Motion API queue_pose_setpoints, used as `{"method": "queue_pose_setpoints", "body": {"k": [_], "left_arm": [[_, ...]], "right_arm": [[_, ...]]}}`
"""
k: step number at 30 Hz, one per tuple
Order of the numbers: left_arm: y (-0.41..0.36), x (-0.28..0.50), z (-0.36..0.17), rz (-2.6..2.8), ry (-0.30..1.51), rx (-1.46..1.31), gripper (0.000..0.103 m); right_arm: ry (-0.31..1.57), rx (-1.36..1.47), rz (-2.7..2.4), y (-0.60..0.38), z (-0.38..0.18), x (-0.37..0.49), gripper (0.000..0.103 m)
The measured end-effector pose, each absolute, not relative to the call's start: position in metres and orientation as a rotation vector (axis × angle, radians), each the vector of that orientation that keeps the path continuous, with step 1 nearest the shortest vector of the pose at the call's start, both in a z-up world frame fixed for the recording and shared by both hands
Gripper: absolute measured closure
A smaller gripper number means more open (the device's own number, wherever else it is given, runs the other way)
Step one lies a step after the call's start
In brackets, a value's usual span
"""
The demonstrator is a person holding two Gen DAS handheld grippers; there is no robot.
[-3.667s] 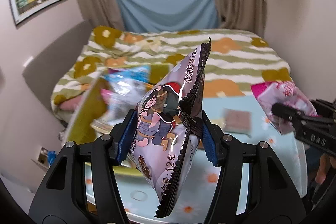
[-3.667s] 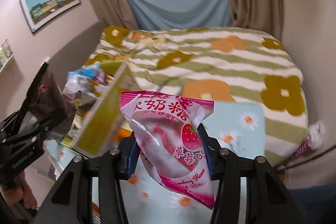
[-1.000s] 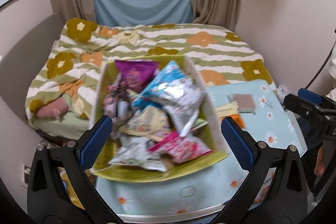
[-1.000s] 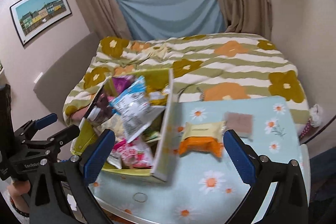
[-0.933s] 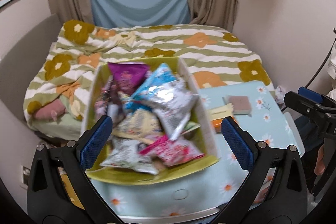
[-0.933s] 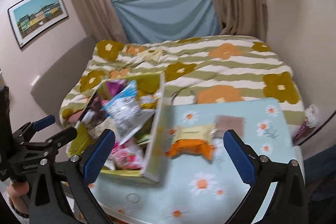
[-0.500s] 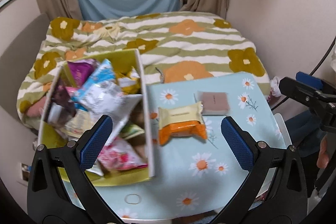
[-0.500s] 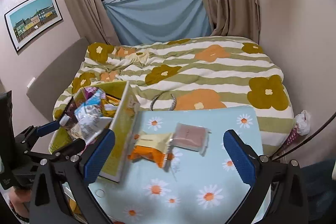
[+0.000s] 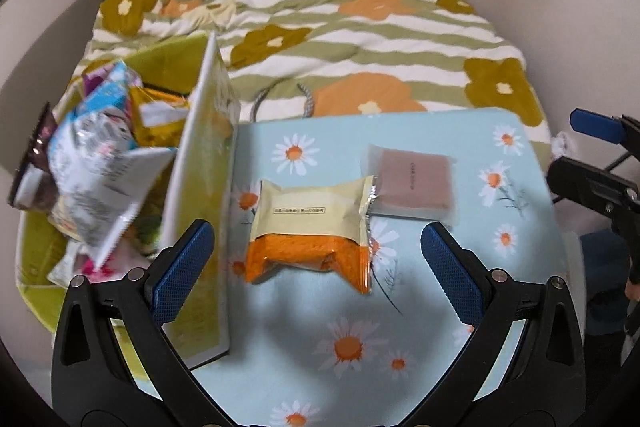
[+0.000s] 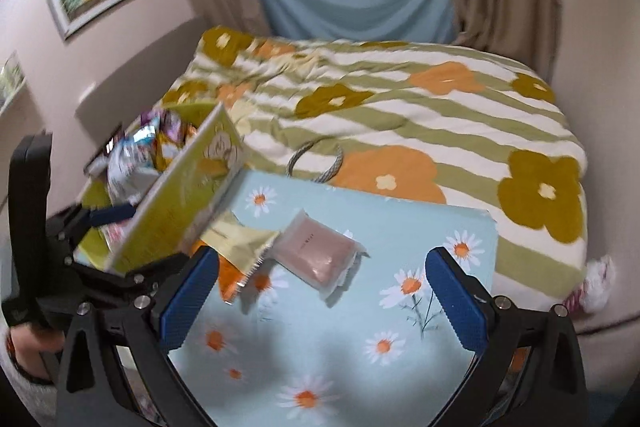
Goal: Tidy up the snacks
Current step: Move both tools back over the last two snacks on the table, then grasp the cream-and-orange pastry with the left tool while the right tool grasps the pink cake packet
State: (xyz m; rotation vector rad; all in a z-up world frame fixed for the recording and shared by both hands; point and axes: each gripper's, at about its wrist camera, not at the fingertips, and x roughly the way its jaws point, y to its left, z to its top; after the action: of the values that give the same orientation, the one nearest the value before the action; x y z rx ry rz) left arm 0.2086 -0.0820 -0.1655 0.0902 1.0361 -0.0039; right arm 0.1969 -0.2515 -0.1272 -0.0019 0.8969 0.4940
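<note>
A yellow-green box (image 9: pixel 200 187) (image 10: pixel 176 207) stuffed with several snack bags stands at the table's left. On the daisy-print table (image 9: pixel 360 347) (image 10: pixel 320 347) lie a cream-and-orange packet (image 9: pixel 312 223) (image 10: pixel 236 243) and a flat brown packet (image 9: pixel 414 185) (image 10: pixel 316 253). My left gripper (image 9: pixel 318 263) hovers open with the cream-and-orange packet between its fingers' line. My right gripper (image 10: pixel 320 291) is open above the table, just in front of the brown packet. Nothing is held by either.
A bed with a green-striped flower quilt (image 9: pixel 360 39) (image 10: pixel 400 107) lies right behind the table. A grey cord loop (image 10: pixel 316 163) rests on the quilt by the table's far edge. The right gripper's tips (image 9: pixel 592 155) show at the left view's right edge.
Both grippers let go of their snack bags, which now lie in the box, and opened. Both then swung right from over the box toward the two packets on the table.
</note>
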Motion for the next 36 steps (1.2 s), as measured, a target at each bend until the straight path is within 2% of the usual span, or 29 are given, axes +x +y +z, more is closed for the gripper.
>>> {"method": "queue_pose_setpoints", "body": {"k": [9, 18, 25, 30, 36], "left_arm": [[-0.096, 0.231, -0.221, 0.073, 1.044, 0.166, 0.0], [-0.088, 0.246, -0.263, 0.126, 1.121, 0.172, 0.001], [-0.083, 0.253, -0.273, 0.141, 1.151, 0.167, 0.009], [-0.078, 0.254, -0.272, 0.15, 1.153, 0.165, 0.022], [-0.076, 0.254, -0.269, 0.143, 1.161, 0.153, 0.026]], "right_arm": [[0.925, -0.145, 0.684, -0.243, -0.192, 0.232, 0.0], [0.923, -0.265, 0.817, -0.225, -0.227, 0.25, 0.0], [0.918, -0.359, 0.904, -0.206, -0.244, 0.261, 0.0], [0.933, -0.393, 0.938, -0.193, -0.253, 0.264, 0.0], [0.919, -0.443, 0.949, -0.18, -0.259, 0.263, 0.001]]}}
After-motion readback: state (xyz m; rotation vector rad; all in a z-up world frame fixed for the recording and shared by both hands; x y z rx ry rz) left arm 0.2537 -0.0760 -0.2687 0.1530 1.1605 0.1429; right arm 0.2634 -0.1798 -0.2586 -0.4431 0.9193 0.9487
